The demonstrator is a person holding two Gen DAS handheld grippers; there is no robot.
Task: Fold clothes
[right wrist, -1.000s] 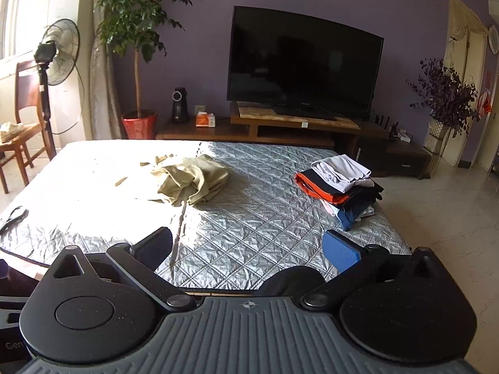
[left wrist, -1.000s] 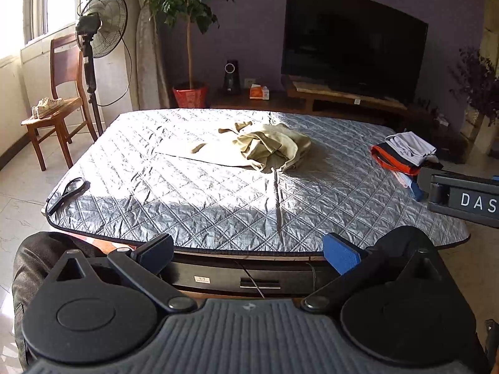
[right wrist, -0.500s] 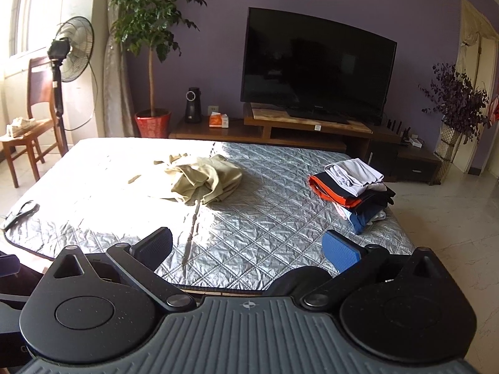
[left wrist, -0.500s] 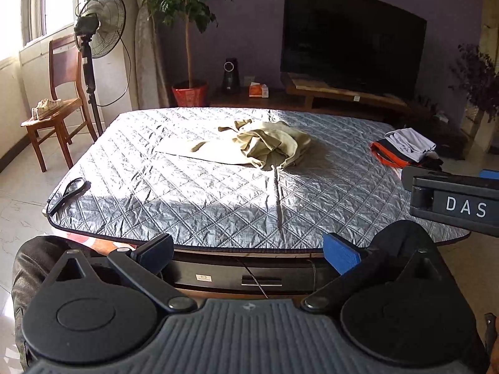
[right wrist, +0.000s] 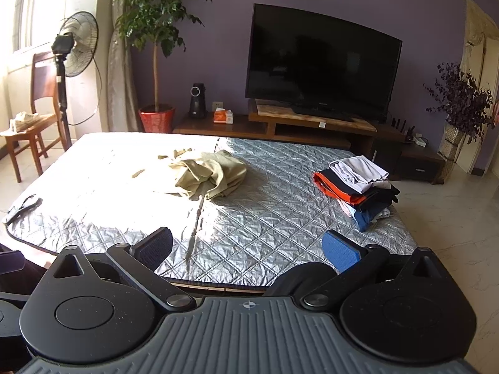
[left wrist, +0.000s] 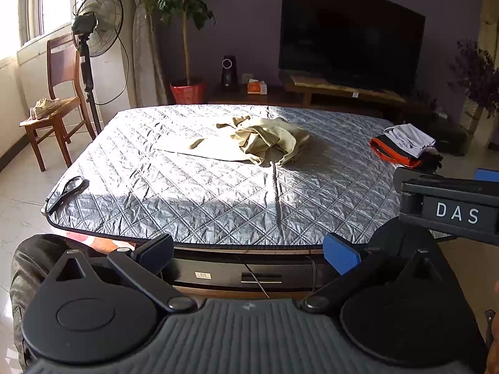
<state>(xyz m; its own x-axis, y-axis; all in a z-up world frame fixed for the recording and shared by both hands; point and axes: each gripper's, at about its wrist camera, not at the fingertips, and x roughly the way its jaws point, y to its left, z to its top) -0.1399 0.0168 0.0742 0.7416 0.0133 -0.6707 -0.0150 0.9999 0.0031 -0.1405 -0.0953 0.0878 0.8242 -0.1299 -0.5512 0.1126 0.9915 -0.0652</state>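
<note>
A crumpled beige garment (left wrist: 265,143) lies near the middle of a grey quilted bed cover (left wrist: 187,199), with a thin strap trailing toward me. It also shows in the right wrist view (right wrist: 209,174). A stack of folded clothes (right wrist: 358,184) sits at the bed's right edge, also in the left wrist view (left wrist: 405,146). My left gripper (left wrist: 248,249) is open and empty, short of the bed's near edge. My right gripper (right wrist: 248,246) is open and empty over the near edge; its body (left wrist: 449,205) shows at the right of the left wrist view.
A black strap loop (left wrist: 67,188) lies at the bed's near left corner. A chair (left wrist: 56,106) with shoes, a standing fan (left wrist: 93,28) and a potted tree (left wrist: 187,87) stand at the left. A TV (right wrist: 321,62) on a low stand is behind the bed.
The right gripper has moved forward and left, so its body reaches further into the left wrist view. The clothes have not moved. Both grippers stay open.
</note>
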